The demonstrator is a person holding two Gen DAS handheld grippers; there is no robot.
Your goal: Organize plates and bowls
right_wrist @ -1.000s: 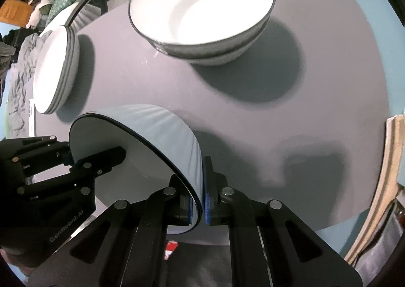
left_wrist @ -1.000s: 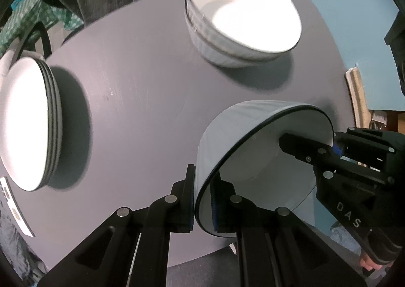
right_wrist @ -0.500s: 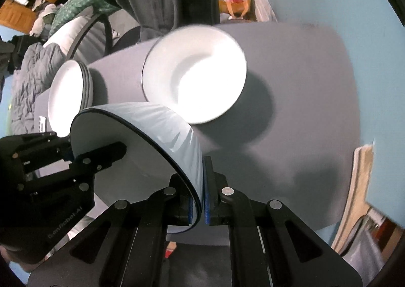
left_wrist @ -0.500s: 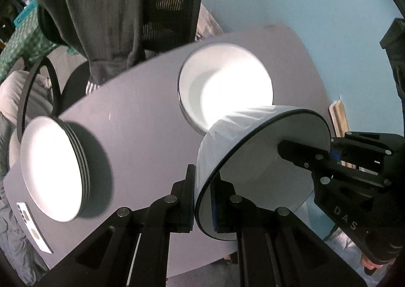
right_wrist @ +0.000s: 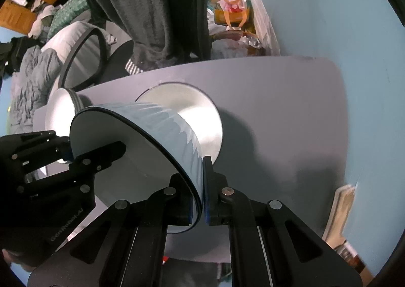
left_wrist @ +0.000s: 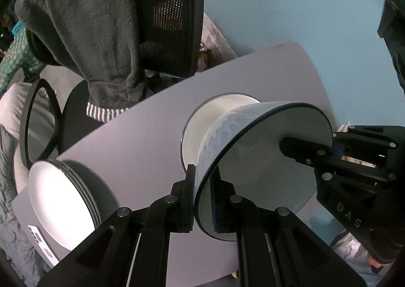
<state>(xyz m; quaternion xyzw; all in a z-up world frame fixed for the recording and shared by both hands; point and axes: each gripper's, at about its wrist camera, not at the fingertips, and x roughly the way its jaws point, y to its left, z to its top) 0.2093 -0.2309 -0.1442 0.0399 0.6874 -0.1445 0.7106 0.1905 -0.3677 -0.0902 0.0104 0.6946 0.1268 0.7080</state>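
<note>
A bowl [left_wrist: 255, 160], pale blue and ribbed outside, white inside with a dark rim, hangs in the air above the grey table [left_wrist: 141, 135]. My left gripper [left_wrist: 203, 185] is shut on its near rim, and my right gripper [left_wrist: 331, 146] is shut on the opposite rim. In the right wrist view the bowl [right_wrist: 141, 150] sits in my right gripper [right_wrist: 200, 180], with the left gripper [right_wrist: 69, 147] clamping the far side. Beneath it stand stacked white bowls [left_wrist: 200, 132] [right_wrist: 200, 115], partly hidden. A stack of white plates [left_wrist: 58, 201] [right_wrist: 59, 102] lies at the table's left end.
An office chair with a dark fleece garment [left_wrist: 88, 21] draped on it stands behind the table. A small card [left_wrist: 40, 239] lies by the plates at the table's corner. A blue wall [right_wrist: 329, 8] lies to the right, and a bag with orange handles [right_wrist: 230, 8] sits behind.
Both grippers rose with the bowl and carried it toward the stacked bowls; the table looks smaller and farther, and the held bowl now overlaps the stack.
</note>
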